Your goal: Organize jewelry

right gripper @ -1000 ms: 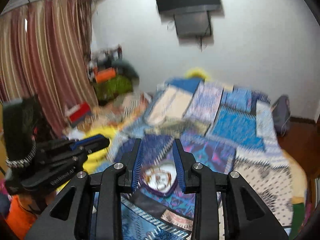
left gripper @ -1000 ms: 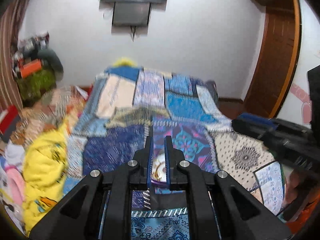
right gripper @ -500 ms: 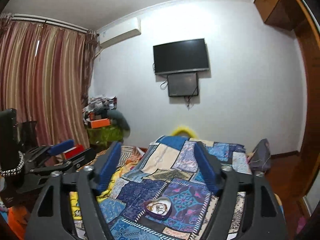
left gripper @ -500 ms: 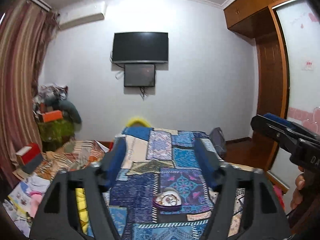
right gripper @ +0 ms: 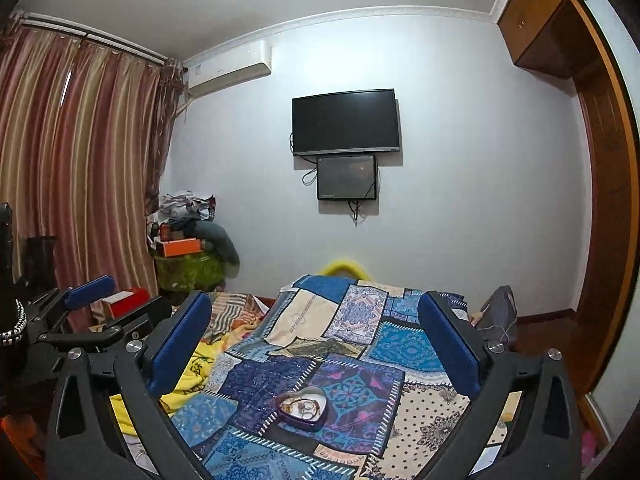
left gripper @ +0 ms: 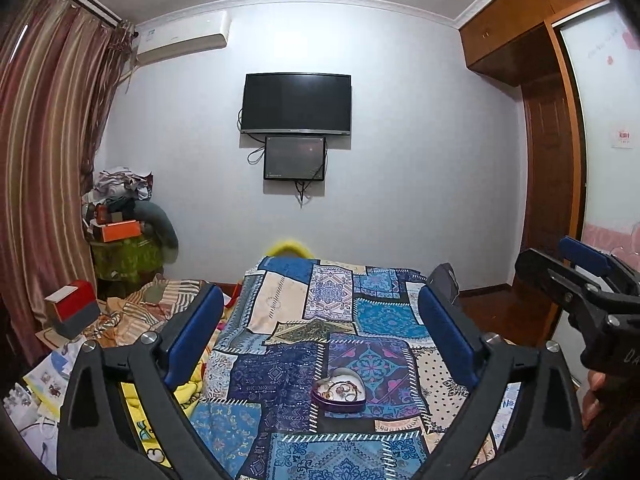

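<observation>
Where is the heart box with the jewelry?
The heart box sits on the patchwork blanket on the bed, low in both views. It lies between the open fingers of each gripper, touching neither.

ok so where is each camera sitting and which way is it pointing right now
Left wrist: on the left claw, open, looking along the patchwork bed at the wall TV; the right claw shows at right.
Right wrist: on the right claw, open, facing the same wall; the left claw shows at left.
Shared: the heart-shaped jewelry box on the bed, TV, curtains.
</observation>
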Demonstrator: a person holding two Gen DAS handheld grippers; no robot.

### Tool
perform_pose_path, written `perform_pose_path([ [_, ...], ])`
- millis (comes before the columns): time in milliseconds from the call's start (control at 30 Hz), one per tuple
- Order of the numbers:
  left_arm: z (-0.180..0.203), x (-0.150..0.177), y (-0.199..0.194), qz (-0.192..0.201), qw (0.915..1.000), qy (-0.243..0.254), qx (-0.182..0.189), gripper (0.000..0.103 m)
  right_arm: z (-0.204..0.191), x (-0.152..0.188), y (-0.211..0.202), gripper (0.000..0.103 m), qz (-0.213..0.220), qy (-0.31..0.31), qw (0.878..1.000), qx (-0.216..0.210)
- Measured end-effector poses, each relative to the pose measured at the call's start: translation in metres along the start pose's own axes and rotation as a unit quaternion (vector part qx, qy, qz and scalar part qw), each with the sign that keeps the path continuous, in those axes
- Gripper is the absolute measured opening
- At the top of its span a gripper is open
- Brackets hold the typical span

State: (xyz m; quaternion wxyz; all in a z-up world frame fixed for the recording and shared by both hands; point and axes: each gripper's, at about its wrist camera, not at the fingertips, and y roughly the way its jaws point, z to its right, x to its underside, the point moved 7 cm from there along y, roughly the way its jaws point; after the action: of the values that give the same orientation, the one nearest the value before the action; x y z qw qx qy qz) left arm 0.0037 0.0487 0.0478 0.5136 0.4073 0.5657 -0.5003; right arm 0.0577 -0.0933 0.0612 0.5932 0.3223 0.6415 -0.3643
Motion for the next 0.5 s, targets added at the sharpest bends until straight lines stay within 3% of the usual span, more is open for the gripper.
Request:
perform_pose_path([
  [500, 0.005, 0.002, 0.003, -0.002, 1.0000, 0.002, 0.002, 0.098, 0.008, 0.013, -0.007, 0.103, -0.011, 0.014, 1.000, 0.000],
])
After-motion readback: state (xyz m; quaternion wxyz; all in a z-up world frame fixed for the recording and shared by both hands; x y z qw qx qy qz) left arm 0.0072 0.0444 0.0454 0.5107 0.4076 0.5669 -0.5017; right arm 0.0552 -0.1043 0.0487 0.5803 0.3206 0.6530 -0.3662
